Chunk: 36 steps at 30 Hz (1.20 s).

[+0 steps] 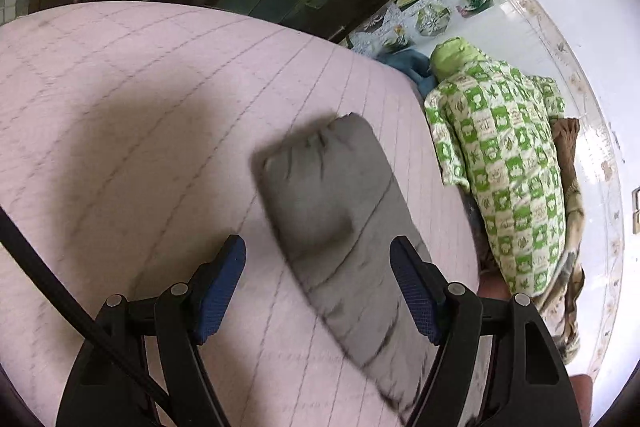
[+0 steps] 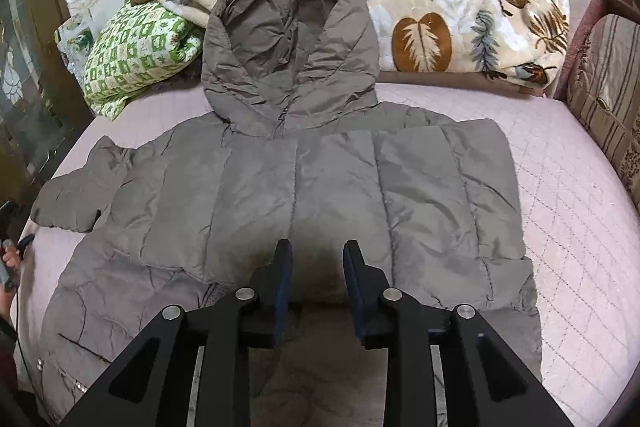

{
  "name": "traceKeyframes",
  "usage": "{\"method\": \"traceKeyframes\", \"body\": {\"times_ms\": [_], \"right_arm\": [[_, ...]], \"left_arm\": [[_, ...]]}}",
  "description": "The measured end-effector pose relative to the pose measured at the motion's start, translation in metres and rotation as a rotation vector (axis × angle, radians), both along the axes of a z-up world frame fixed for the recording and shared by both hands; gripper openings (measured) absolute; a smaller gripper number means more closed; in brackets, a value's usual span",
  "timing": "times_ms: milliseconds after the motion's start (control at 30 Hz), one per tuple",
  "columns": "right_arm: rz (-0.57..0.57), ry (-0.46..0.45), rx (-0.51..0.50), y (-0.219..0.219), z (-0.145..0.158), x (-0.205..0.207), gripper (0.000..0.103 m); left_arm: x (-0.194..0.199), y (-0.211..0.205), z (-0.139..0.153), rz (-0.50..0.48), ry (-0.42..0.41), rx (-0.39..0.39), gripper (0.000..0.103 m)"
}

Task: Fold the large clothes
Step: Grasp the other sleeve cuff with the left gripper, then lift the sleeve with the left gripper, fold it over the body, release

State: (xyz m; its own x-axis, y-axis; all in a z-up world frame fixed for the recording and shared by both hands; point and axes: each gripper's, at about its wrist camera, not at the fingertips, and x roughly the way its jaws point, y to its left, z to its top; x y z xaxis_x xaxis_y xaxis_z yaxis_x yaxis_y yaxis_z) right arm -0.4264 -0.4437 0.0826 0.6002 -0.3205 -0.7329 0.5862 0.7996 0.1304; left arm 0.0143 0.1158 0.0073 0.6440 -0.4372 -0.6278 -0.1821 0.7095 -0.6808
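The grey jacket lies flat on the pink bed, hood pointing away toward the blankets, and one sleeve sticks out to the left side. This sleeve is the key thing: in the left wrist view it runs as a long strip between and just ahead of the left tongs, its cuff end farthest away, long axis approx. along the pointing direction. So the left hand is much nearer to it. The left tongs are wide, nothing pressed between the pads, tilted down to the bed. The right tongs hover above the jacket body near the hem, narrow but not closed, holding nothing, also angled down. Probably next step is folding the sleeve inward.
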Motion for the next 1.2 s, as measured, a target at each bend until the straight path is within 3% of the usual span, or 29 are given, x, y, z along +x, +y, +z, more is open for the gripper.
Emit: {"method": "traceKeyframes", "body": {"times_ms": [100,133,167,200,267,433,567,700,767,1000,1200], "right_arm": [[-0.005,0.001,-0.007,0.0,-0.001,-0.001,0.029],[-0.009,-0.002,-0.006,-0.001,-0.001,-0.002,0.029],[-0.018,-0.006,-0.006,-0.003,-0.001,-0.004,0.029],[-0.023,-0.008,-0.004,-0.005,0.0,-0.005,0.029],[-0.035,-0.01,-0.004,-0.009,0.0,-0.007,0.029],[-0.086,-0.001,-0.002,-0.022,-0.003,-0.013,0.029],[-0.107,0.058,0.003,-0.031,-0.016,-0.01,0.037],[-0.091,0.165,0.045,-0.038,-0.046,0.001,0.038],[-0.076,0.176,0.026,-0.036,-0.043,0.002,0.039],[-0.084,-0.005,0.106,-0.047,-0.012,-0.03,0.04],[-0.154,-0.085,0.121,-0.068,0.005,-0.07,0.04]], "left_arm": [[0.018,-0.019,0.001,0.003,-0.039,0.058,0.07],[0.022,-0.024,0.0,0.01,-0.044,0.082,0.057],[0.025,-0.029,-0.001,0.018,-0.045,0.108,0.026],[0.028,-0.03,-0.005,0.009,-0.038,0.099,0.014],[0.025,-0.029,-0.009,0.02,-0.044,0.077,0.014],[0.011,-0.046,0.023,-0.016,-0.121,0.166,0.013],[-0.011,-0.07,0.072,-0.084,-0.242,0.19,0.013],[-0.052,-0.106,0.138,-0.171,-0.376,0.21,0.013],[-0.075,-0.125,0.165,-0.21,-0.428,0.221,0.013],[-0.172,-0.213,0.259,-0.399,-0.609,0.221,0.013],[-0.242,-0.296,0.3,-0.559,-0.687,0.225,0.013]]}}
